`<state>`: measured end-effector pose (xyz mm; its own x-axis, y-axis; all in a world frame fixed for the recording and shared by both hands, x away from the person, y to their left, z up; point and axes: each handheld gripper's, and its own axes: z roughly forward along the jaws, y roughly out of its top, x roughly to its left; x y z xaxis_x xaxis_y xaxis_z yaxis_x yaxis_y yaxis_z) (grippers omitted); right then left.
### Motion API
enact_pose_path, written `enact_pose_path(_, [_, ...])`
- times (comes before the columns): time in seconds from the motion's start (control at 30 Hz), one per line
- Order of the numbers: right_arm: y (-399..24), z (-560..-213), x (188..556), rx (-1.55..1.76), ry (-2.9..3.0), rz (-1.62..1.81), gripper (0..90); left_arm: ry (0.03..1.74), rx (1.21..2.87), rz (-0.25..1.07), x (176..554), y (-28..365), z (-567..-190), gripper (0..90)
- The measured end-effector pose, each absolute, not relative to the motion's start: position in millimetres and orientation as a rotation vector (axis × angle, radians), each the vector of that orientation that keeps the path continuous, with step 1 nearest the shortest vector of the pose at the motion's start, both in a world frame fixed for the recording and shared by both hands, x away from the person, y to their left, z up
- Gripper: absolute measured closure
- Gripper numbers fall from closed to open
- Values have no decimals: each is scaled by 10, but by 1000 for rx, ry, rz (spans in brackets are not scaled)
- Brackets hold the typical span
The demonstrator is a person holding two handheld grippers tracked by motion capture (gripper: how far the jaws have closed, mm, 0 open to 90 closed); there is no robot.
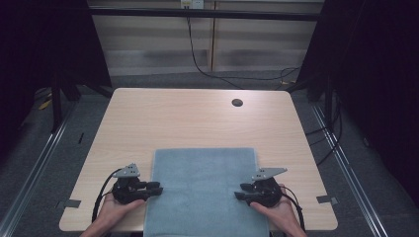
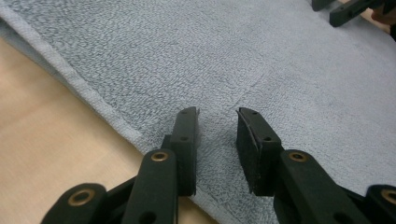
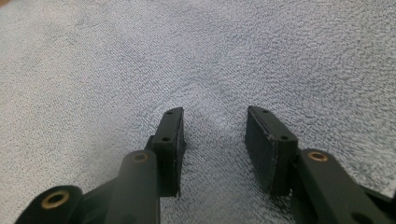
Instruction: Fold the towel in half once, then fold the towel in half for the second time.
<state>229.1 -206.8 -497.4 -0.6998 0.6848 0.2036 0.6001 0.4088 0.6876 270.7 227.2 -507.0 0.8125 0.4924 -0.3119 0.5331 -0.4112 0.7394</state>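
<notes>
Blue-grey towel (image 1: 202,190) flat on the near middle of the wooden table (image 1: 197,118), front edge hanging over. Left gripper (image 1: 155,188) at the towel's left hem, jaws part open, nothing pinched. Right gripper (image 1: 241,191) over the towel's right side, jaws part open, empty too.

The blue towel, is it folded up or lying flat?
Lying flat: the blue towel lies smooth on the table.
</notes>
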Motion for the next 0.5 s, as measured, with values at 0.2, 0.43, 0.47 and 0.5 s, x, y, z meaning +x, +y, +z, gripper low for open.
enact_pose_path(0.2, [-2045, -4963, 2133, 1167, 2567, 1182, 579, 742, 2104, -51, 2517, 2298, -5042, 687])
enact_pose_path(0.43, [-2067, -4870, 2140, 1139, 2563, 1237, 547, 735, 2080, -21, 2587, 2301, -4913, 602])
enact_pose_path(0.47, [-2096, -4814, 2194, 1148, 2534, 1246, 543, 736, 2074, -16, 2639, 2302, -4891, 579])
enact_pose_path(0.5, [-2122, -4782, 2234, 1152, 2519, 1246, 539, 748, 2051, -7, 2712, 2303, -4869, 564])
